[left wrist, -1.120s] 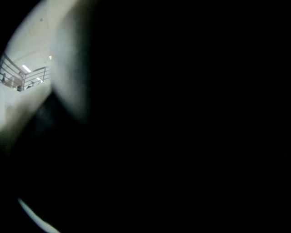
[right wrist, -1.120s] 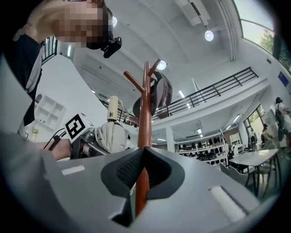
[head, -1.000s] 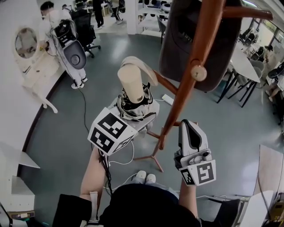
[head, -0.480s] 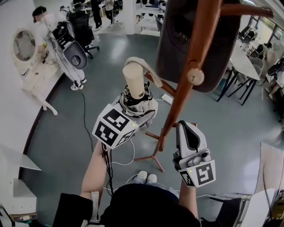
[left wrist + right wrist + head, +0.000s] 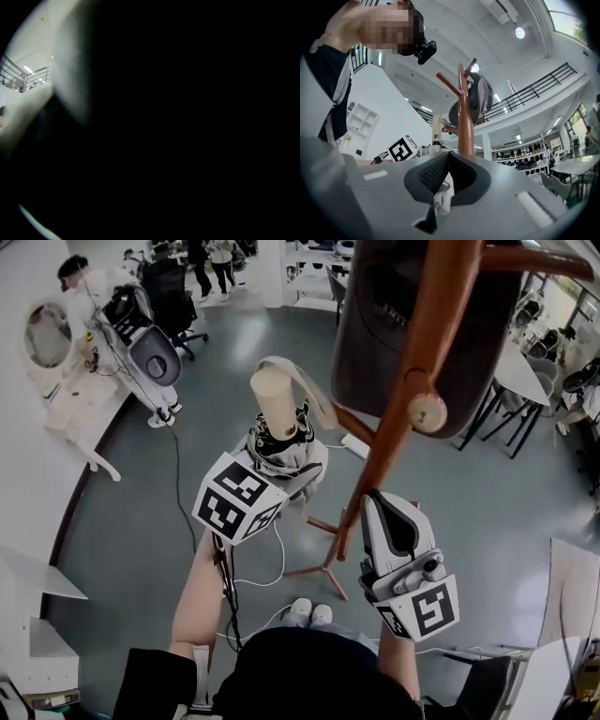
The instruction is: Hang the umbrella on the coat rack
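Note:
The folded umbrella (image 5: 283, 454) stands upright, its beige handle (image 5: 275, 404) on top with a beige strap (image 5: 302, 382) looping off it. My left gripper (image 5: 284, 476) is shut on its bunched fabric, left of the wooden coat rack (image 5: 394, 437). The left gripper view is almost all black, blocked from close up. My right gripper (image 5: 379, 505) is shut and empty, its tips right beside the rack's pole, below a round-ended peg (image 5: 428, 412). In the right gripper view the shut right gripper (image 5: 446, 157) points up at the coat rack (image 5: 465, 126), with the umbrella handle (image 5: 436, 129) to its left.
A dark bag (image 5: 375, 324) hangs from the rack's upper pegs, also visible as the dark bag (image 5: 480, 96) from below. The rack's feet (image 5: 323, 573) spread on the grey floor. A person at a white desk (image 5: 66, 381) and tables with chairs (image 5: 520, 381) stand farther off.
My right gripper has risen a little along the rack's pole. My left gripper has shifted slightly with the umbrella still in it.

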Available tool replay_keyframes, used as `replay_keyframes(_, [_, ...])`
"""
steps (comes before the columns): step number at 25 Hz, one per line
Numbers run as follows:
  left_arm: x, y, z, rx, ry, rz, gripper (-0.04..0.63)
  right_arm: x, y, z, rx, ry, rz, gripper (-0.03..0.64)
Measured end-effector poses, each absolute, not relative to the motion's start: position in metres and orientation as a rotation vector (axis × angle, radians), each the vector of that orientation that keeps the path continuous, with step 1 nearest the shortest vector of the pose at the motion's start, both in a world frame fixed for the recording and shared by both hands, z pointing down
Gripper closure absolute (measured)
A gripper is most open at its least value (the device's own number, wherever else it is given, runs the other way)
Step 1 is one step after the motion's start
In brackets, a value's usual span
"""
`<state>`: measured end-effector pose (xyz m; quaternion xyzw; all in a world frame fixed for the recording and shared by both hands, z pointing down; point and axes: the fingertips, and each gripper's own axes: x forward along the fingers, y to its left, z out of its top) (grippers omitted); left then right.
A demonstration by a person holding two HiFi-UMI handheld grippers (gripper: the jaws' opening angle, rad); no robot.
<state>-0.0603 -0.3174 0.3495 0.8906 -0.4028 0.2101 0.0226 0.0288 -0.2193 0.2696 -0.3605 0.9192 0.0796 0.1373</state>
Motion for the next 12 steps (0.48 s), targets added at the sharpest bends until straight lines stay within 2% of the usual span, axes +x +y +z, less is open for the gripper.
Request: replay_keyframes(12, [-0.064, -0.334, 0.371, 2.724, -1.242, 0.662, 0.299, 0.014, -0.21, 0.261, -0.986, 2.667, 0.246, 0.609])
